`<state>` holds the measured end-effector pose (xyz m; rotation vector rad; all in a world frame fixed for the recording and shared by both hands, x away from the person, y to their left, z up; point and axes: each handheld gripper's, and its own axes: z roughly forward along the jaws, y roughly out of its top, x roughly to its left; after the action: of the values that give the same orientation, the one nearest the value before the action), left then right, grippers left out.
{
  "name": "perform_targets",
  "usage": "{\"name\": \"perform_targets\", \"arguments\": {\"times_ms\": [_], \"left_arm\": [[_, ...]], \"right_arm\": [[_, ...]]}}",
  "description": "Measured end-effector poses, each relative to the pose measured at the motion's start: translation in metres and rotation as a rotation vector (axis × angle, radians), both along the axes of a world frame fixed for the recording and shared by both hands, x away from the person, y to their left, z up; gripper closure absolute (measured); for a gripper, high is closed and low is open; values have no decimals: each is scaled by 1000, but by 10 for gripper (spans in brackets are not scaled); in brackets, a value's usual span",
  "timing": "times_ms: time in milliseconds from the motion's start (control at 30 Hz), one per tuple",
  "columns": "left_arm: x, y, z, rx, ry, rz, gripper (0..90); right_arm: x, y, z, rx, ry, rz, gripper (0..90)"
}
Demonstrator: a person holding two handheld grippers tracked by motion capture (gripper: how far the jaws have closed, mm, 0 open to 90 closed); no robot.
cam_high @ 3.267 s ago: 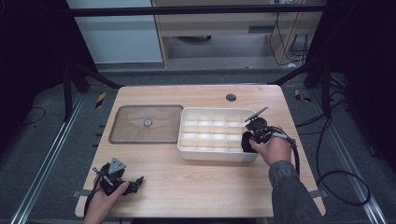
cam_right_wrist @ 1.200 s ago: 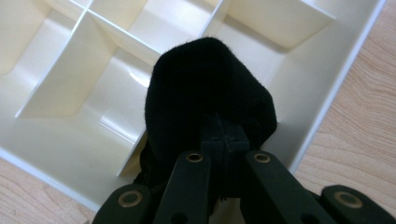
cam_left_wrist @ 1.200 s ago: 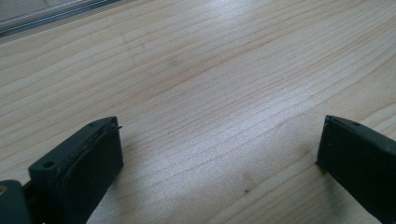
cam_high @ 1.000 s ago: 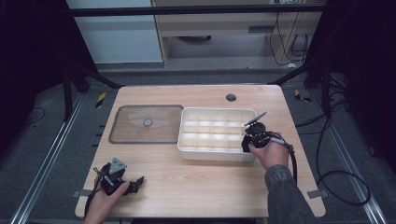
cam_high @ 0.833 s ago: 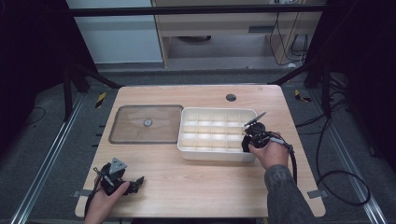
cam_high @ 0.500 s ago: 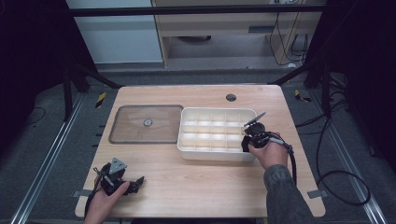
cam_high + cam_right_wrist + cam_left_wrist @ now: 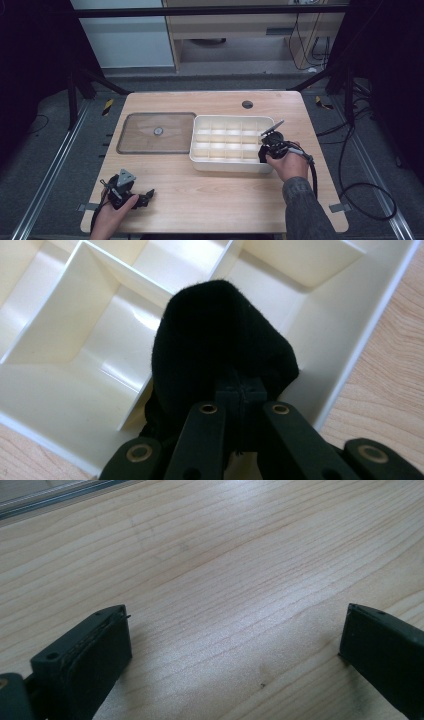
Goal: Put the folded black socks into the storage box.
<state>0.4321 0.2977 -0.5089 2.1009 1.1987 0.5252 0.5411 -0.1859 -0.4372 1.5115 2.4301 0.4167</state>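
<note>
A soft black fabric bundle [image 7: 220, 340], pinched tight in the right gripper's [image 7: 242, 390] fingers, hangs over the cream plastic compartment tray's [image 7: 200, 150] near right corner, hiding the cell beneath. The left gripper [image 7: 235, 645] rests on the pale wooden worktop [image 7: 220, 195], fingers spread wide, holding nothing.

- Light wooden table [image 7: 210, 200], round hole [image 7: 247, 104] near far edge.
- Cream divided tray [image 7: 220, 161] rests right of centre.
- Flat brown-tinted lid [image 7: 145, 145] lies just left of tray, small round knob [image 7: 158, 131] at its middle.
</note>
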Motion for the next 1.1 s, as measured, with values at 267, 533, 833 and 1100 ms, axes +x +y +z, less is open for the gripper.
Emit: {"name": "perform_targets", "arguments": {"times_ms": [267,533,833,1100], "left_arm": [[0,0,0,-3,-1,1,0],[0,0,0,-6,-2,2,0],[0,0,0,-4,-2,0,0],[0,0,0,-5,-1,0,0]], "right_arm": [[0,1,2,-21,-10,18,900],[-1,-1,4,-19,-18,18,900],[-6,-3,12,-3,-47,24,900],[-15,-1,24,35,-89,40,900]]}}
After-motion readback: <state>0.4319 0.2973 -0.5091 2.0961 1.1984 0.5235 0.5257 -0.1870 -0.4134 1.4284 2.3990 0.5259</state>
